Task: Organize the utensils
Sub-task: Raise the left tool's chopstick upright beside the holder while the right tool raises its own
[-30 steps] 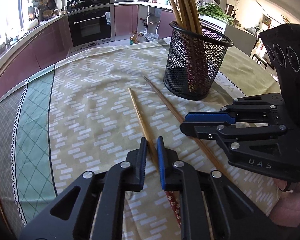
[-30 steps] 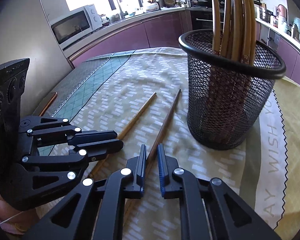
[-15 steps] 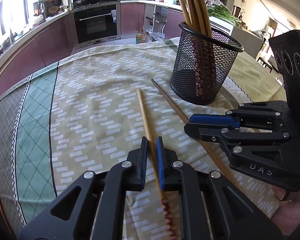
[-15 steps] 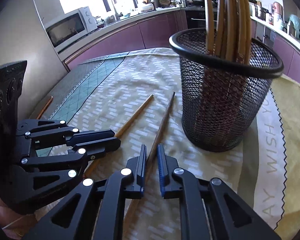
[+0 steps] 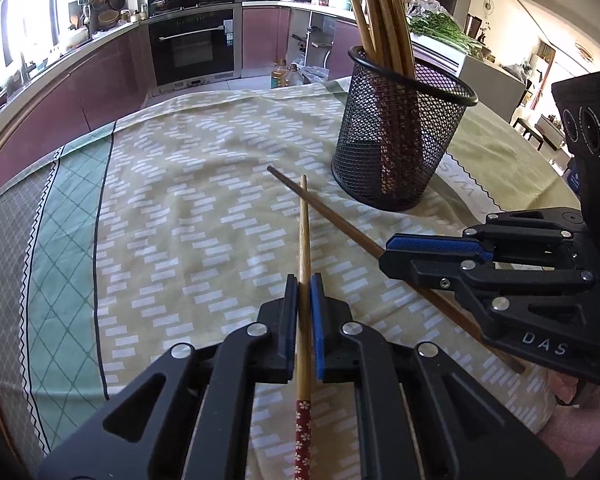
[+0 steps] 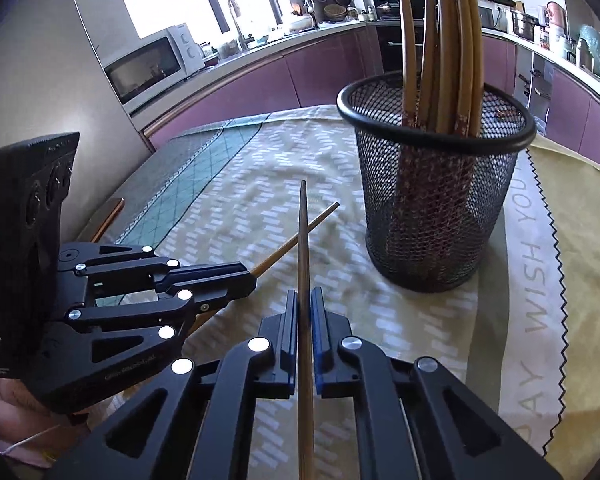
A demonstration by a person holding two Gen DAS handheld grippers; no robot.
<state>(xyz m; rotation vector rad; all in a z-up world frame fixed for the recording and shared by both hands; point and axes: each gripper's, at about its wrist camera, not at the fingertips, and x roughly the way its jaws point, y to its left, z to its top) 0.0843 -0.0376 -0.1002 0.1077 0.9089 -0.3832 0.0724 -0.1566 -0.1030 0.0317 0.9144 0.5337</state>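
My left gripper (image 5: 304,284) is shut on a light bamboo chopstick (image 5: 304,232) with a red flowered end, which points forward. My right gripper (image 6: 305,300) is shut on a darker chopstick (image 6: 303,240) that also points forward. In each view the two sticks cross near their tips. The right gripper shows at the right of the left wrist view (image 5: 396,252) with the dark chopstick (image 5: 320,206) running through it. The left gripper shows at the left of the right wrist view (image 6: 240,276). A black mesh holder (image 5: 400,140) with several chopsticks stands ahead, also in the right wrist view (image 6: 436,184).
The table carries a yellow-green patterned cloth (image 5: 180,208) with a teal band (image 5: 68,216) at the left. A kitchen counter, an oven (image 5: 196,44) and a microwave (image 6: 152,64) lie beyond the table's far edge.
Both grippers closed fully on their chopsticks and lifted them off the cloth. The sticks swung from lying side by side to crossing near their tips.
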